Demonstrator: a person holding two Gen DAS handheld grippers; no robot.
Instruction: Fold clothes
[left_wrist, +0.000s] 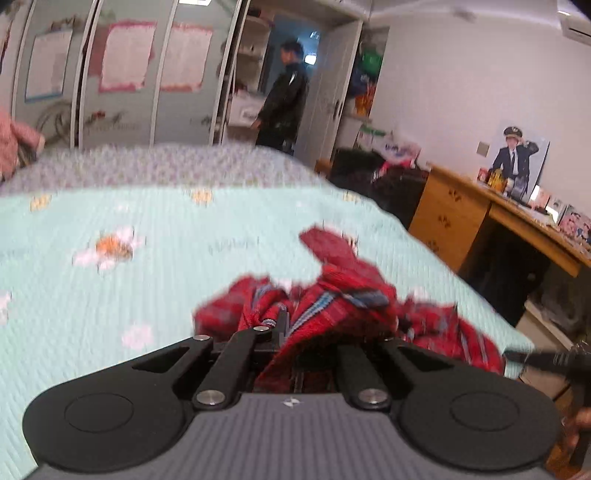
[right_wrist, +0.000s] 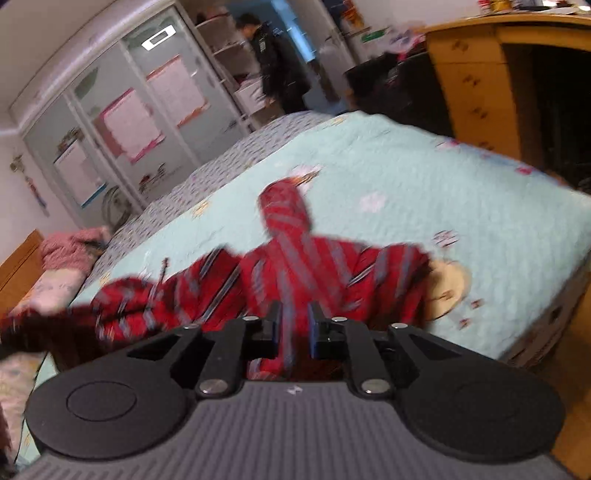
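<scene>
Both claws, left (left_wrist: 295, 332) and right (right_wrist: 293, 325), pinch the red shirt (right_wrist: 295, 266), bunched on the bed (right_wrist: 406, 177); no neat fold shows.

Red plaid garment (right_wrist: 295, 266) — crumpled, bunched on pale-green quilted bed cover near its edge, one sleeve stretched outward.

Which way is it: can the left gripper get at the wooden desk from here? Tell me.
Probably not: the left gripper is over the bed, seemingly shut on the red plaid garment; the wooden desk stands beyond the bed's edge.
</scene>
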